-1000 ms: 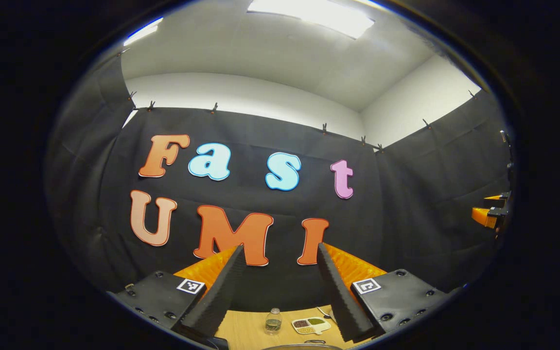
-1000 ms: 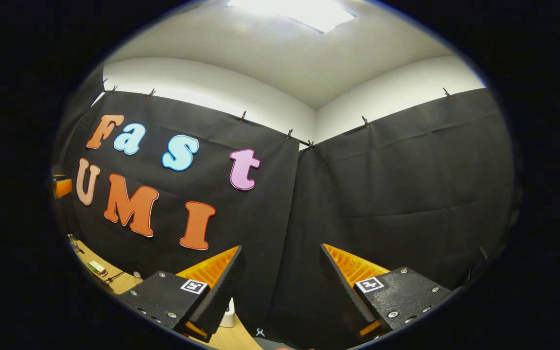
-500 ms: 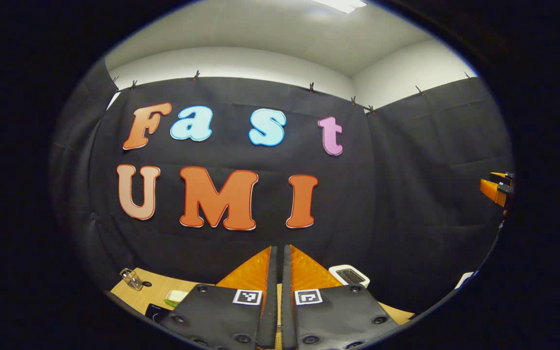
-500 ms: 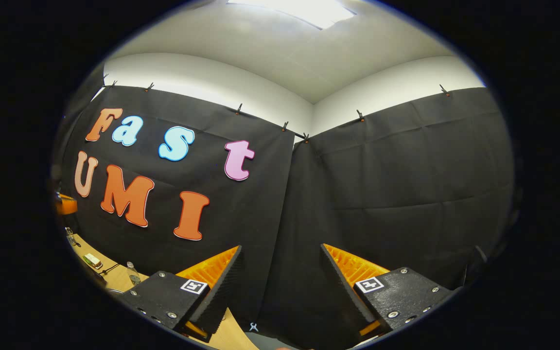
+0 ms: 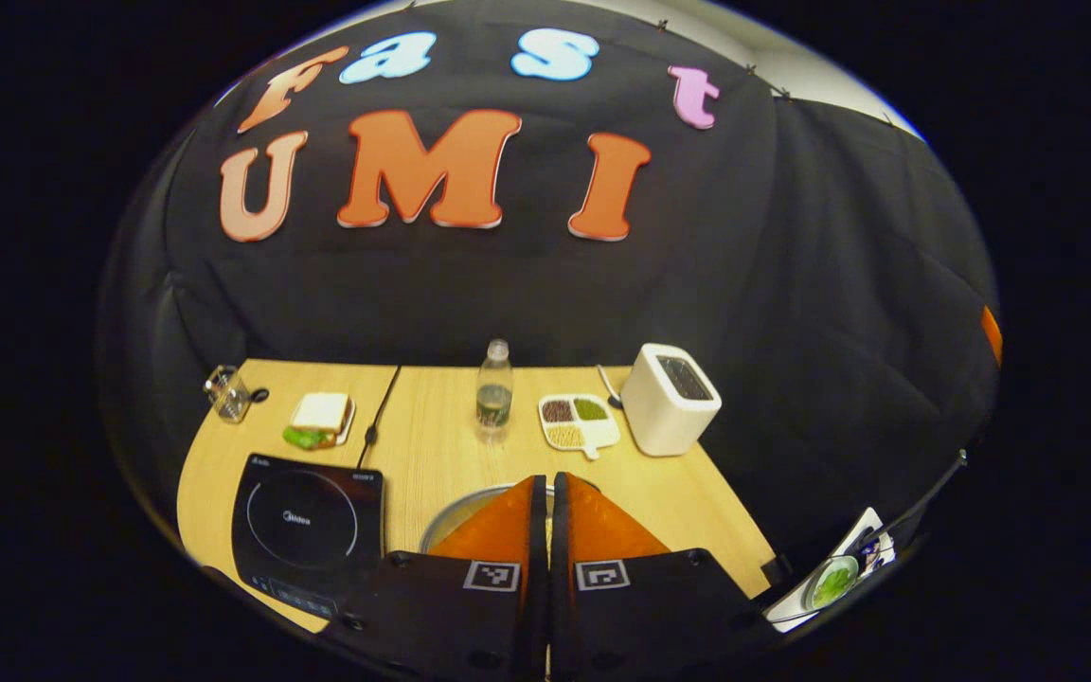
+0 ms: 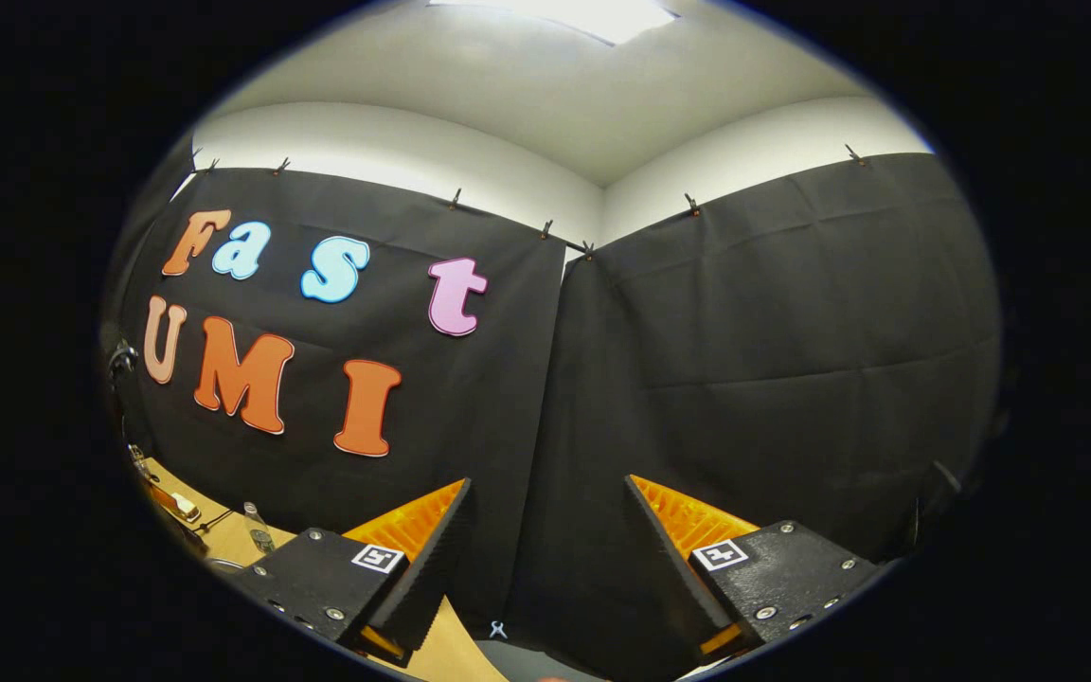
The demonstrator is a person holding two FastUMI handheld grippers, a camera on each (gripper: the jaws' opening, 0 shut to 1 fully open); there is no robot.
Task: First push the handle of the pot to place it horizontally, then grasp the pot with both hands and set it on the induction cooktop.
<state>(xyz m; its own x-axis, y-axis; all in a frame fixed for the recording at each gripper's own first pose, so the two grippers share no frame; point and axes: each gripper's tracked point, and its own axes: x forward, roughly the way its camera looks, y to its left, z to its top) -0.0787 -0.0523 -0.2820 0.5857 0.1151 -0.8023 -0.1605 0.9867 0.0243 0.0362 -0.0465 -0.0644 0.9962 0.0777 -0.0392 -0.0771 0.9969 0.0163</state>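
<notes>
left gripper view: left tongs (image 5: 545,493) clenched, fingers pressed together with nothing between them, pointing down over the light wooden tabletop (image 5: 432,455). just past the fingertips, the rim of a round grey metal pot (image 5: 456,511) peeks out, mostly hidden behind the fingers; its handle can't be made out. black square induction cooktop (image 5: 307,519) sits just left of the pot, near the front-left edge, apart from it. behind the cooktop a sandwich on a small plate (image 5: 320,420) and a small clear glass jar (image 5: 226,392) at the far-left corner. a black cable (image 5: 377,417) runs from the back edge toward the cooktop. clear plastic bottle (image 5: 493,390) stands upright mid-table, beside it a white divided dish of beans and grains (image 5: 578,422), then a white boxy toaster (image 5: 670,398) on the right. off the tabletop at lower right, a small green-filled bowl (image 5: 833,582).

right gripper view: right tongs (image 6: 545,530) released, fingers wide apart, empty, aimed at the booth's corner. a strip of tabletop at lower left with the clear bottle (image 6: 259,530) far off.
</notes>
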